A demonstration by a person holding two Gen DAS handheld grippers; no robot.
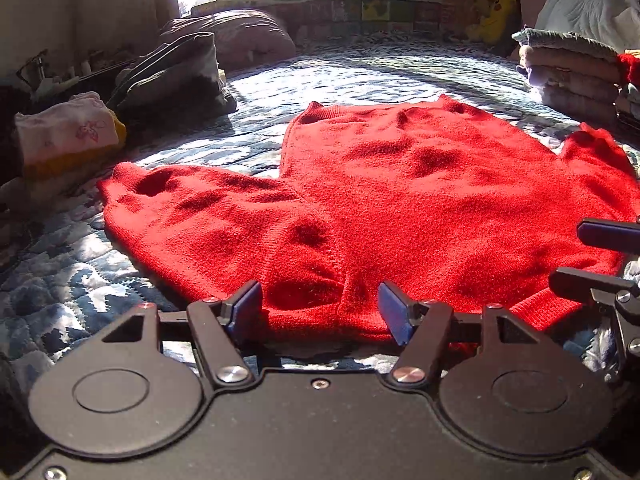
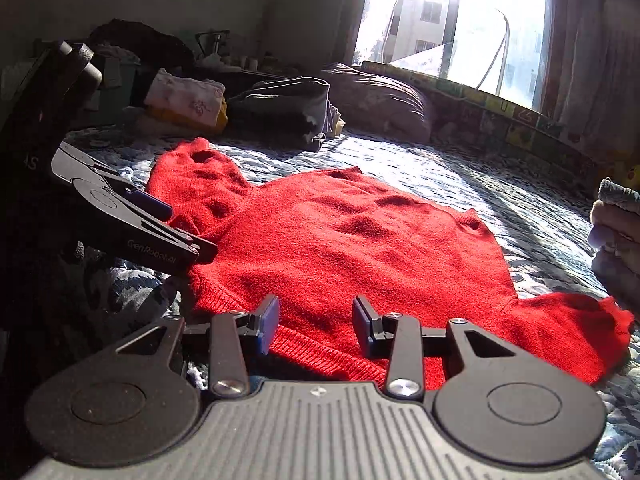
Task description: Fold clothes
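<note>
A red knit sweater (image 1: 400, 200) is lying spread flat on the quilted bed (image 1: 328, 76), and both tools are hovering at its near edge, the left tool (image 1: 320, 308) and the right tool (image 2: 316, 324) each gaping apart and holding nothing. The first fold looks about to begin; next, each needs to pinch that edge. Folded stacks (image 1: 576, 68) are crowding the sides, yet open quilt is waiting beyond.

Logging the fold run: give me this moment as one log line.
stage: pre-grasp | sweater: spread flat on bed, unfolded | left gripper: open at near edge | right gripper: open at near edge
</note>
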